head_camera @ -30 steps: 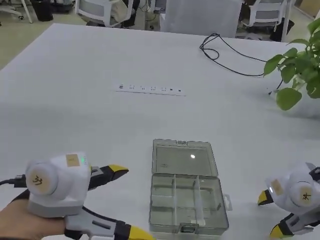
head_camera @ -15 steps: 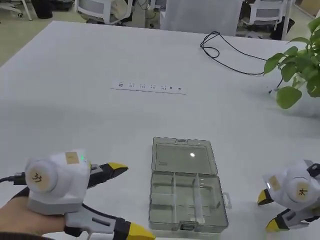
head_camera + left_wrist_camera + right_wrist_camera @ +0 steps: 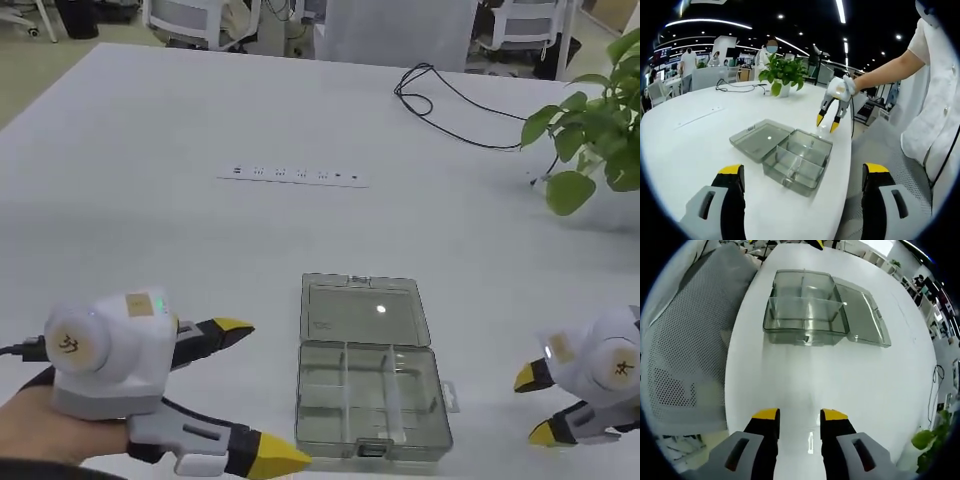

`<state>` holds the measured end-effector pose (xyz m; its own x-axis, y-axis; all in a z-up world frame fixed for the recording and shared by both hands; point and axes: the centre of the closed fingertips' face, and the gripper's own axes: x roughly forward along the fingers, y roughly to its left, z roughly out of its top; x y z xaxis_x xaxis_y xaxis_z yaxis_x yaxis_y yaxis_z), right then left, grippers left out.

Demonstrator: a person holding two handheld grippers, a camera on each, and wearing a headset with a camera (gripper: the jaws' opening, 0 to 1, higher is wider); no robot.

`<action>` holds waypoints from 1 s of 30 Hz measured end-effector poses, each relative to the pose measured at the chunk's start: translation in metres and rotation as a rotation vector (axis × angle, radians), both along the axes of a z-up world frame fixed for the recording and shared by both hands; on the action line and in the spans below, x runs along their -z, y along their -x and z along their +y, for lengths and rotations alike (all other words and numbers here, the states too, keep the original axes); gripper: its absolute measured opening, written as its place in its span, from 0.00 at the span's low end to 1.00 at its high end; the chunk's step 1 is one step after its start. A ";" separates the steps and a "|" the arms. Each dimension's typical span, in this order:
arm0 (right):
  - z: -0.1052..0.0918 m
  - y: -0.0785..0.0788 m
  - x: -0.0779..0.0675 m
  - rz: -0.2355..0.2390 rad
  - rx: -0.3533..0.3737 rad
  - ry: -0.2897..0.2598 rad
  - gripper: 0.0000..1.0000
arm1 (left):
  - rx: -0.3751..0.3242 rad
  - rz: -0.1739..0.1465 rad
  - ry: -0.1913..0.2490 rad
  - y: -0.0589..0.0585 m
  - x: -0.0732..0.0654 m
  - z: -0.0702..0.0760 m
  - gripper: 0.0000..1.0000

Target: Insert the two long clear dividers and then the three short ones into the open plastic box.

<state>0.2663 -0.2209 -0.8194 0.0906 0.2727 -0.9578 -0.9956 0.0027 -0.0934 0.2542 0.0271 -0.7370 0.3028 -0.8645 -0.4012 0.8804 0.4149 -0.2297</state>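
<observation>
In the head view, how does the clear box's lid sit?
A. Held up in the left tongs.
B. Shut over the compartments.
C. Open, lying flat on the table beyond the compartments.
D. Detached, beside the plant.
C: the lid lies flat on the table, swung open at the far edge of the box.

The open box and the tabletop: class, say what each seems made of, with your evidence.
The clear grey-tinted hinged box looks like hard glossy plastic: the surface beneath shows through its walls, and its lid carries a bright glint. The white tabletop looks like smooth laminate or painted board with a soft sheen; which, I cannot tell.
</observation>
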 end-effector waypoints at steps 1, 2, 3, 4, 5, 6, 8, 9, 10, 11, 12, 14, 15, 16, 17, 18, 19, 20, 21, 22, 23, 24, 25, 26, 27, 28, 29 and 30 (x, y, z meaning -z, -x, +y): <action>0.002 -0.001 -0.004 -0.010 0.000 -0.005 0.33 | -0.002 -0.001 0.005 -0.001 -0.002 -0.001 1.00; 0.005 -0.001 -0.009 -0.021 -0.001 -0.009 0.33 | -0.004 -0.003 0.013 -0.002 -0.005 -0.003 1.00; 0.010 -0.002 -0.018 -0.042 0.000 -0.021 0.33 | -0.012 0.002 0.018 -0.004 -0.008 -0.005 0.99; 0.015 -0.003 -0.024 -0.050 0.007 -0.034 0.33 | -0.016 0.005 0.024 -0.005 -0.011 -0.006 0.98; 0.022 -0.003 -0.033 -0.062 0.010 -0.053 0.33 | -0.023 0.016 0.046 -0.006 -0.016 -0.010 0.97; 0.026 -0.003 -0.038 -0.075 0.003 -0.061 0.33 | -0.030 0.022 0.057 -0.007 -0.018 -0.013 0.97; 0.036 -0.003 -0.051 -0.096 0.002 -0.078 0.33 | -0.043 0.041 0.076 -0.009 -0.023 -0.019 0.95; 0.043 -0.003 -0.059 -0.111 0.002 -0.093 0.33 | -0.049 0.062 0.094 -0.009 -0.026 -0.024 0.93; 0.048 -0.002 -0.064 -0.117 0.001 -0.104 0.33 | -0.056 0.071 0.101 -0.010 -0.027 -0.026 0.93; 0.054 -0.002 -0.071 -0.127 0.004 -0.114 0.33 | -0.067 0.086 0.117 -0.012 -0.029 -0.030 0.91; 0.056 -0.001 -0.073 -0.131 0.003 -0.116 0.33 | -0.070 0.094 0.123 -0.012 -0.030 -0.031 0.90; 0.068 0.002 -0.084 -0.144 0.001 -0.137 0.33 | -0.098 0.150 0.159 -0.013 -0.035 -0.038 0.87; 0.072 0.003 -0.087 -0.149 0.003 -0.143 0.33 | -0.097 0.158 0.175 -0.013 -0.037 -0.041 0.86; 0.077 0.004 -0.092 -0.156 0.001 -0.149 0.33 | -0.108 0.185 0.192 -0.013 -0.039 -0.045 0.85; 0.081 0.005 -0.095 -0.161 -0.002 -0.155 0.33 | -0.109 0.195 0.203 -0.014 -0.040 -0.047 0.84; 0.086 0.005 -0.099 -0.168 0.000 -0.162 0.33 | -0.112 0.226 0.216 -0.014 -0.041 -0.050 0.83; 0.090 0.006 -0.102 -0.172 -0.001 -0.168 0.33 | -0.111 0.237 0.225 -0.013 -0.043 -0.053 0.82; 0.094 0.007 -0.105 -0.175 -0.002 -0.173 0.33 | -0.109 0.239 0.233 -0.013 -0.044 -0.055 0.81; 0.099 0.009 -0.110 -0.179 -0.003 -0.182 0.33 | -0.113 0.254 0.247 -0.012 -0.046 -0.059 0.79; 0.103 0.010 -0.113 -0.182 -0.004 -0.189 0.33 | -0.114 0.268 0.259 -0.011 -0.048 -0.061 0.78; 0.109 0.011 -0.117 -0.186 -0.006 -0.199 0.33 | -0.117 0.289 0.271 -0.011 -0.049 -0.064 0.77; 0.112 0.012 -0.119 -0.188 -0.008 -0.204 0.33 | -0.118 0.306 0.281 -0.010 -0.050 -0.067 0.75; 0.117 0.013 -0.123 -0.192 -0.011 -0.211 0.33 | -0.119 0.325 0.294 -0.009 -0.051 -0.070 0.73; 0.119 0.014 -0.125 -0.195 -0.012 -0.215 0.33 | -0.119 0.337 0.301 -0.009 -0.052 -0.071 0.72; 0.122 0.014 -0.127 -0.197 -0.015 -0.218 0.33 | -0.119 0.342 0.303 -0.008 -0.052 -0.072 0.70; 0.125 0.015 -0.128 -0.200 -0.018 -0.220 0.33 | -0.118 0.351 0.308 -0.007 -0.052 -0.074 0.68; 0.127 0.016 -0.130 -0.203 -0.020 -0.222 0.33 | -0.118 0.363 0.312 -0.006 -0.053 -0.076 0.66; 0.130 0.016 -0.132 -0.208 -0.024 -0.223 0.33 | -0.118 0.384 0.319 -0.004 -0.053 -0.078 0.64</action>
